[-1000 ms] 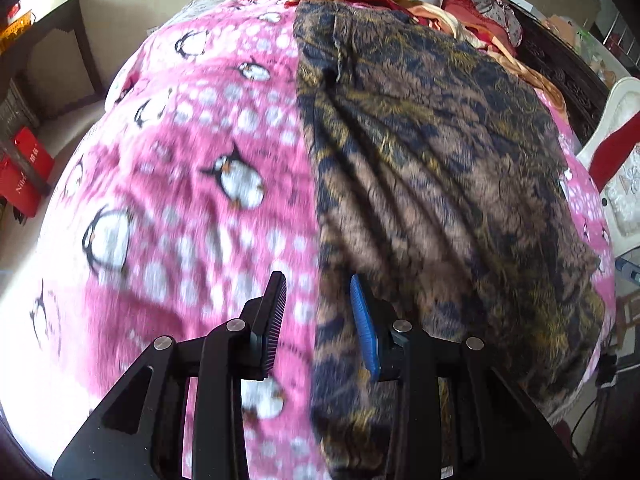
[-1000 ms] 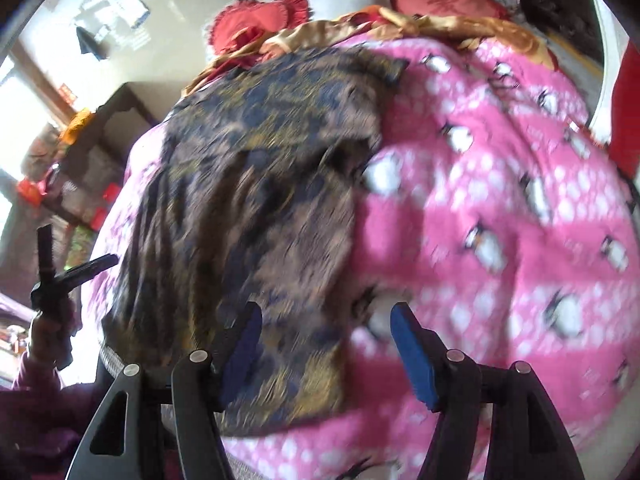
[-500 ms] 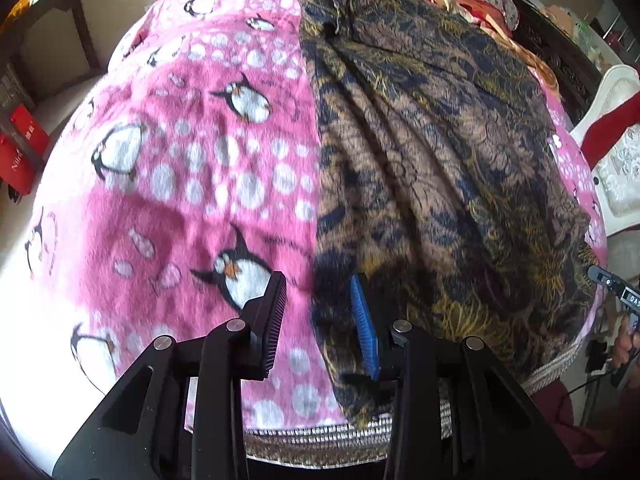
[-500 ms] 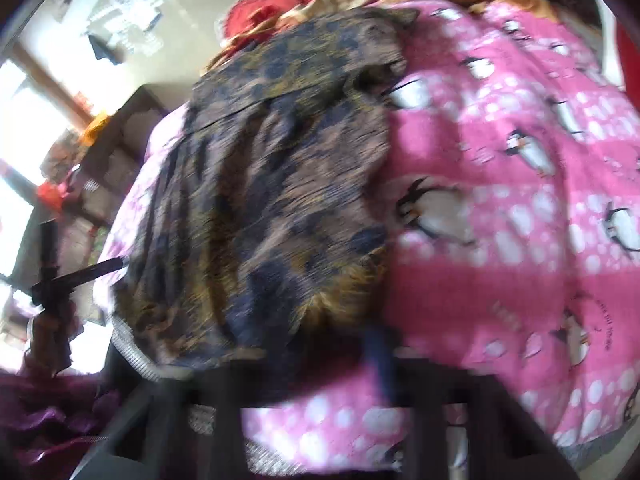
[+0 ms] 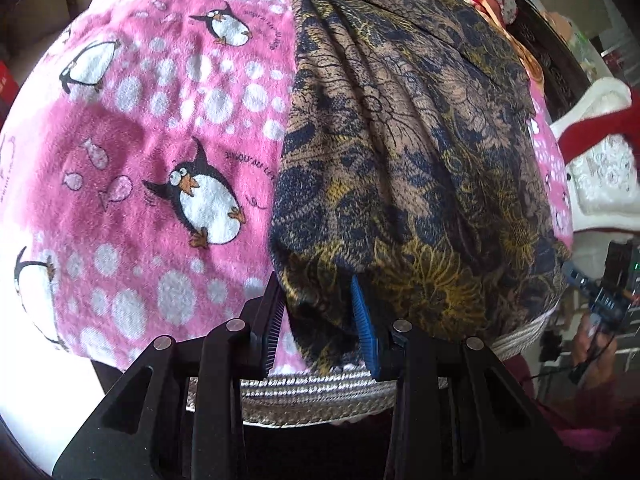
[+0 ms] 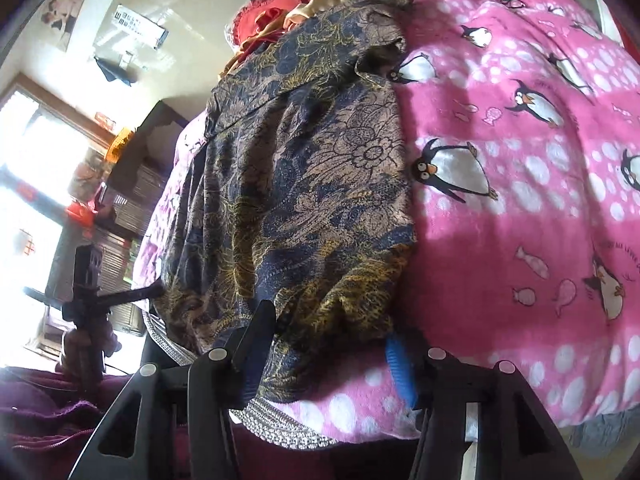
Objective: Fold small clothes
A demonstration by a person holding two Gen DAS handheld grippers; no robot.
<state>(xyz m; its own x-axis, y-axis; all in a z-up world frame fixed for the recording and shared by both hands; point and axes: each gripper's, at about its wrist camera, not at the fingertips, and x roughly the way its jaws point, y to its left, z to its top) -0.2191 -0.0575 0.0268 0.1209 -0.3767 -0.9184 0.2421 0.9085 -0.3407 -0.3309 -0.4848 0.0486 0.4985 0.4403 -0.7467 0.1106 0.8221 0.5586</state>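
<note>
A dark blue, brown and gold floral garment (image 5: 400, 140) lies lengthwise on a pink penguin blanket (image 5: 160, 140); it also shows in the right wrist view (image 6: 304, 184). My left gripper (image 5: 320, 312) is open, its jaws either side of the garment's near left hem corner, which hangs between them. My right gripper (image 6: 328, 344) is open around the near right hem corner, cloth draped over the left finger (image 6: 256, 344). The hem's edge hangs over the bed's front edge.
A woven grey mat edge (image 5: 320, 396) runs under the blanket at the bed's front. Red and gold bedding (image 6: 288, 16) is piled at the far end. A white chair (image 5: 600, 168) stands right of the bed; dark furniture (image 6: 132, 176) stands left.
Both grippers have drawn back along the garment to its near hem at the bed's front edge. The hem corners now sit between the open jaws.
</note>
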